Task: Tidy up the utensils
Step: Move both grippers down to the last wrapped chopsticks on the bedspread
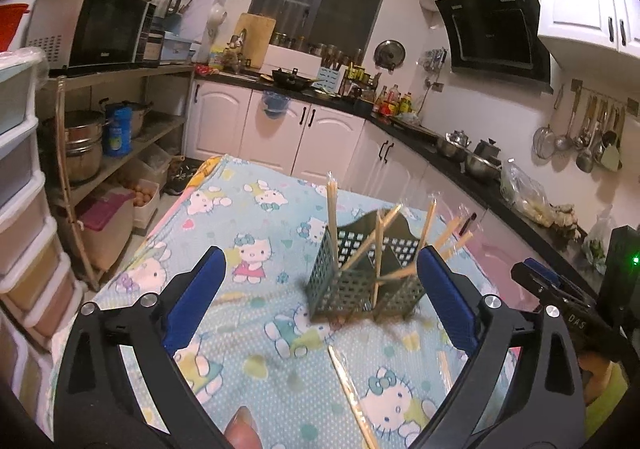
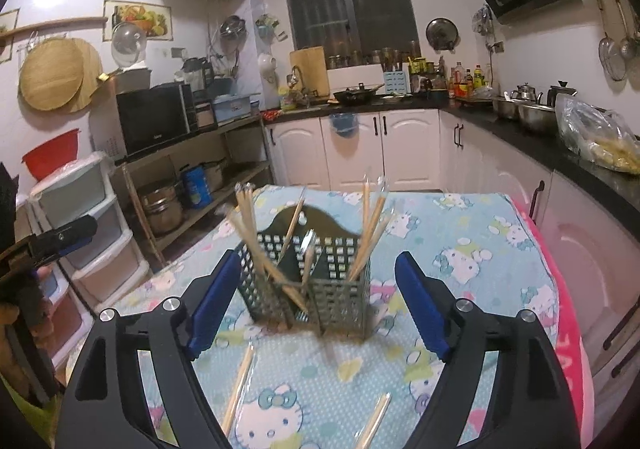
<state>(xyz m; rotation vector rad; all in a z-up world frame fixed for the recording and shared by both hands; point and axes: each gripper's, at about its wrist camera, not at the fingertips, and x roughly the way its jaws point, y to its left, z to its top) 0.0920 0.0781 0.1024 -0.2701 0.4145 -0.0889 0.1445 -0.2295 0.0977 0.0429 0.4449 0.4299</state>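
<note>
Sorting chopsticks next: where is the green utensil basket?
The green utensil basket stands on the cartoon cloth, centre of the right wrist view, wrapped chopsticks lying before it.

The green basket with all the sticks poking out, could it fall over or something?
Maybe. The green basket stands on a soft cloth, and its chopsticks lean outward, so a bump from the open right gripper or left gripper could tip it or knock some out. Wrapped chopsticks lying loose in front could also get pushed off the table.
</note>
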